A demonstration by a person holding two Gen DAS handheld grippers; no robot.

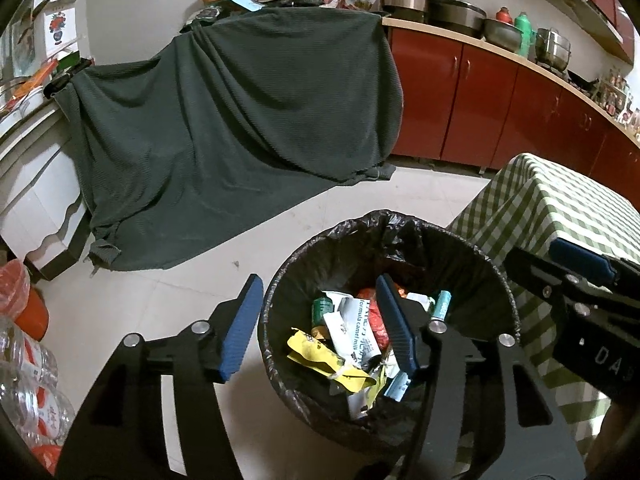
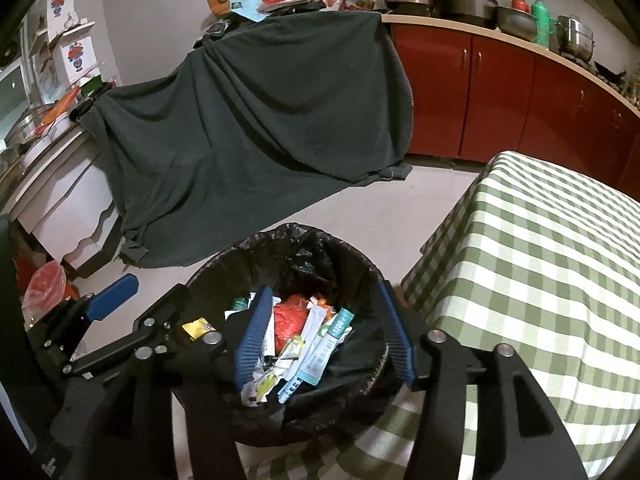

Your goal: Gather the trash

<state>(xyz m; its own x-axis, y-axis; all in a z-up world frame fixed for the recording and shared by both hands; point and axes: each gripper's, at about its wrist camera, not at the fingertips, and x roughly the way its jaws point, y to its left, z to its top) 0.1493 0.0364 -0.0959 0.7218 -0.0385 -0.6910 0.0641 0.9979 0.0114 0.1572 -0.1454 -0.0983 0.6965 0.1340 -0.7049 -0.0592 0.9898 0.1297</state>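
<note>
Nearest to us, our left gripper (image 1: 318, 326) hangs above the near rim of the trash bin (image 1: 280, 280), its blue pads (image 1: 240, 328) spread wide apart with nothing between them; one pad is over the floor (image 1: 168, 292), the other over the bin's mouth. Our right gripper (image 2: 324, 332) is likewise spread apart and holds nothing, both its pads over the bin, which from this side sits just beside the table's hanging cloth.

Inside the bin, a black liner (image 2: 320, 256) holds the collected trash (image 2: 296, 340): a crumpled yellow wrapper (image 1: 316, 352), white sachets with print, a red crumpled piece (image 2: 290, 320) and a teal-ended packet (image 2: 340, 320).

Just to the right stands the table under a green-and-white checked cloth (image 2: 540, 264). Beyond the bin, a dark green sheet (image 1: 240, 120) drapes over furniture down to the floor. Red cabinets (image 1: 480, 100) run along the far wall, with pots (image 1: 456, 10) and bottles on the counter. Plastic water bottles (image 1: 28, 380) lie at the left edge of the left view.
</note>
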